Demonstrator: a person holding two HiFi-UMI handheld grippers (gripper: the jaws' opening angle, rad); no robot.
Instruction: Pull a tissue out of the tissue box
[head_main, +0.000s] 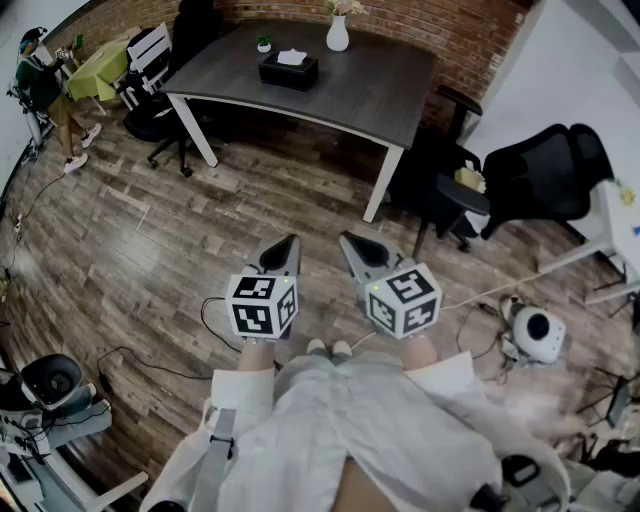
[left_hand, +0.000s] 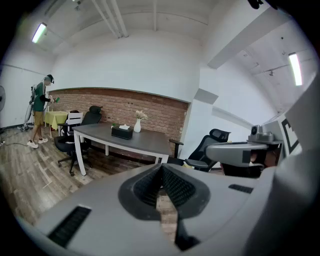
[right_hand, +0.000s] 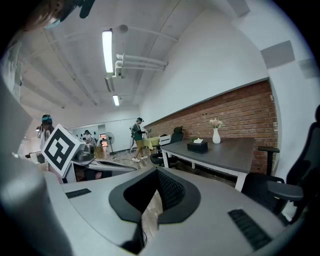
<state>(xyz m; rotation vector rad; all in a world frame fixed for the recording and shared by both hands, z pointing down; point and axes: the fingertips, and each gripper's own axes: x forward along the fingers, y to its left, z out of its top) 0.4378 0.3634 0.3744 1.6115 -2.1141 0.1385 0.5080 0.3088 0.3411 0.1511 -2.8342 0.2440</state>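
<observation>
A black tissue box (head_main: 288, 70) with a white tissue sticking out stands on the dark grey table (head_main: 370, 95) across the room. The same tissue box (left_hand: 122, 131) shows small in the left gripper view, and the tissue box (right_hand: 198, 146) in the right gripper view. My left gripper (head_main: 290, 242) and right gripper (head_main: 347, 240) are held side by side over the wooden floor, far short of the table. Both are shut with nothing between the jaws.
A white vase (head_main: 338, 33) and a small plant (head_main: 264, 44) share the table. Black office chairs (head_main: 165, 90) stand at its left, and another chair (head_main: 545, 175) at right. A person (head_main: 45, 85) stands far left. Cables and devices (head_main: 535, 333) lie on the floor.
</observation>
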